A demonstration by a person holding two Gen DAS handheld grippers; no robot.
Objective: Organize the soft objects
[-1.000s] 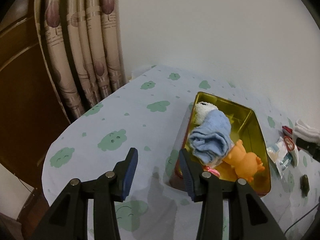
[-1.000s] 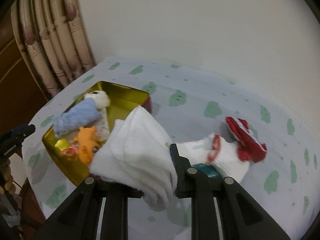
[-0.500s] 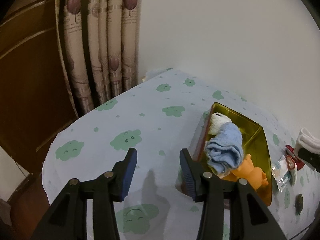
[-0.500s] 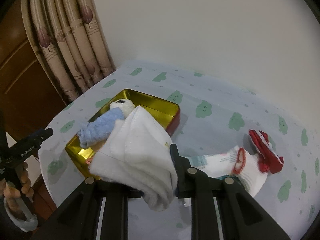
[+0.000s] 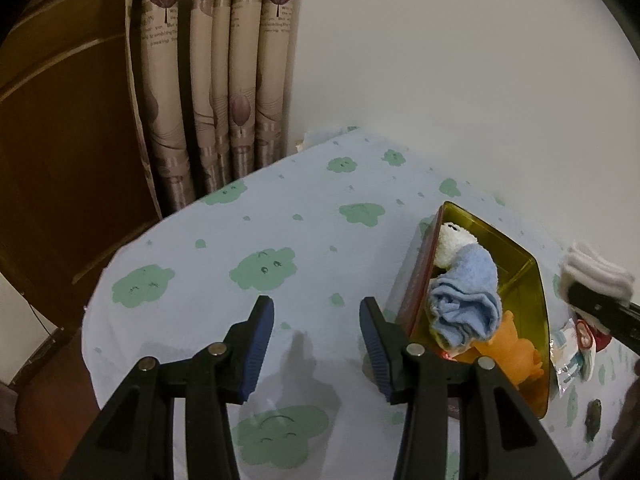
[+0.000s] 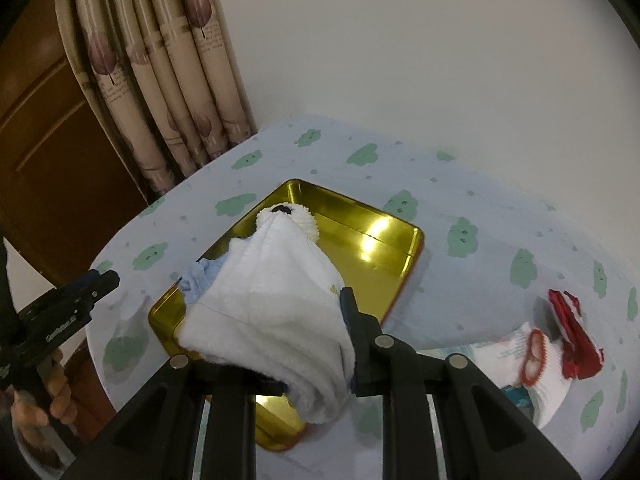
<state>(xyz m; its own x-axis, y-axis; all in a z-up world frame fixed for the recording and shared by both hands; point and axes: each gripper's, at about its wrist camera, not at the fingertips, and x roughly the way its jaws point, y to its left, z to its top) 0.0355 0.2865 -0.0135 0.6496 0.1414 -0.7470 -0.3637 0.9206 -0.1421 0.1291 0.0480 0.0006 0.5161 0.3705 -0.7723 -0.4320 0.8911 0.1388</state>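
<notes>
My right gripper (image 6: 316,344) clamps a white towel (image 6: 272,308) that hides most of the tin (image 6: 360,236); my left gripper (image 5: 316,336) gapes empty.

I see dim, warm indoor light in both views. Glare glints off the gold tin (image 6: 372,236) at centre, and soft shadows fall on the tablecloth (image 5: 280,216) near the bottom. The curtain (image 5: 224,80) bows at upper left; corners are black. Focus is slightly soft.
</notes>
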